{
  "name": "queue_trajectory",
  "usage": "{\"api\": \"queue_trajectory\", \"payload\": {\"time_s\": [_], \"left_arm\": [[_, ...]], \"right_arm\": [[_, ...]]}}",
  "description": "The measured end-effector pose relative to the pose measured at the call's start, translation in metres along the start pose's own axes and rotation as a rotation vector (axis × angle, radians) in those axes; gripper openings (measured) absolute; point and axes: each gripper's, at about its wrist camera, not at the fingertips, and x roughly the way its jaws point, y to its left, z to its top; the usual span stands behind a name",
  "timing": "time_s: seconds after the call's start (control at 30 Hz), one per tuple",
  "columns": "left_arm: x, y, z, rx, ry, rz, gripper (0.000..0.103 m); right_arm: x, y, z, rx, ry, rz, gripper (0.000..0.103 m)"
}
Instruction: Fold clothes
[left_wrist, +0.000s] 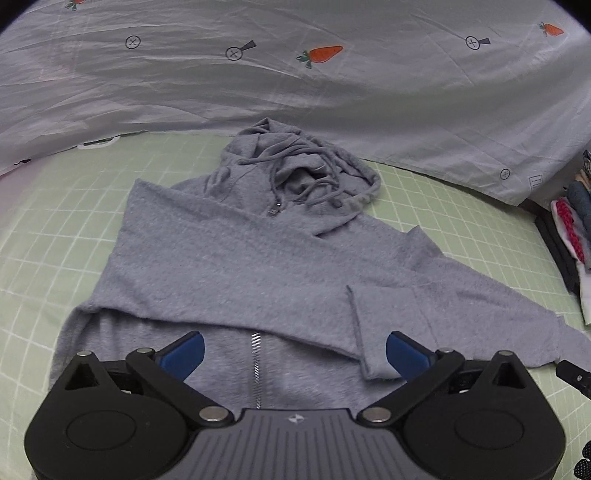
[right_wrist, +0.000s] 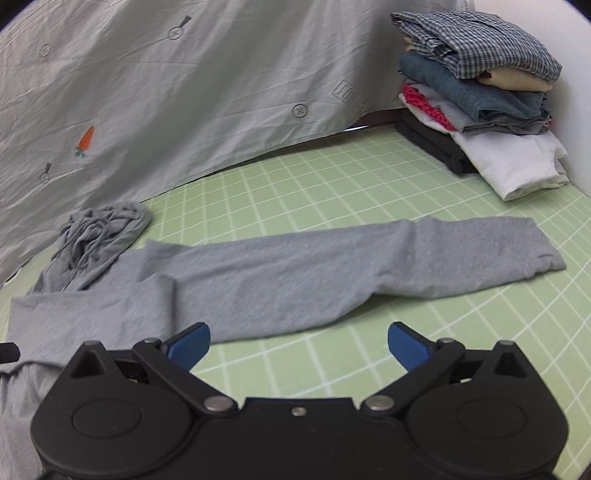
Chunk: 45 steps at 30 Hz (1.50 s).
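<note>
A grey zip hoodie (left_wrist: 236, 266) lies flat on the green checked mat (left_wrist: 55, 229), hood (left_wrist: 295, 166) at the far end. One sleeve is folded across the body, its cuff (left_wrist: 364, 332) near my left gripper (left_wrist: 294, 350), which is open and empty just above the zipper (left_wrist: 256, 365). In the right wrist view the other sleeve (right_wrist: 332, 266) stretches out to the right, cuff (right_wrist: 539, 251) at the far right. My right gripper (right_wrist: 299, 345) is open and empty, above the mat just in front of that sleeve.
A stack of folded clothes (right_wrist: 480, 92) stands at the mat's far right corner; it also shows in the left wrist view (left_wrist: 572, 229). A pale grey sheet with carrot prints (left_wrist: 295, 74) hangs behind the mat (right_wrist: 369, 177).
</note>
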Motion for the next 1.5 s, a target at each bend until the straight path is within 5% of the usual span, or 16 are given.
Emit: {"api": "queue_trajectory", "payload": {"time_s": [0.33, 0.5, 0.57, 0.63, 0.77, 1.07, 1.5], "left_arm": [[0.052, -0.022, 0.026, 0.029, 0.061, -0.057, 0.100], [0.078, -0.033, 0.029, 0.059, 0.121, -0.141, 0.077], [0.086, -0.037, 0.027, 0.073, 0.144, -0.126, 0.075], [0.089, -0.038, 0.024, 0.080, 0.144, -0.122, 0.067], [0.085, -0.035, 0.021, 0.064, 0.120, -0.140, 0.016], [0.068, -0.017, 0.027, -0.017, 0.079, -0.207, 0.010], [0.029, 0.068, 0.068, -0.097, -0.033, -0.093, 0.006]], "right_arm": [[0.059, -0.015, 0.031, -0.006, 0.026, -0.025, 0.103], [0.082, -0.018, 0.031, 0.017, 0.075, -0.030, 0.103], [0.084, -0.017, 0.030, 0.006, 0.083, -0.039, 0.103], [0.086, -0.016, 0.028, -0.006, 0.090, -0.045, 0.103], [0.086, -0.013, 0.023, -0.031, 0.113, -0.050, 0.103], [0.088, -0.007, 0.013, -0.088, 0.165, -0.061, 0.103], [0.083, -0.001, -0.001, -0.141, 0.199, -0.084, 0.103]]}}
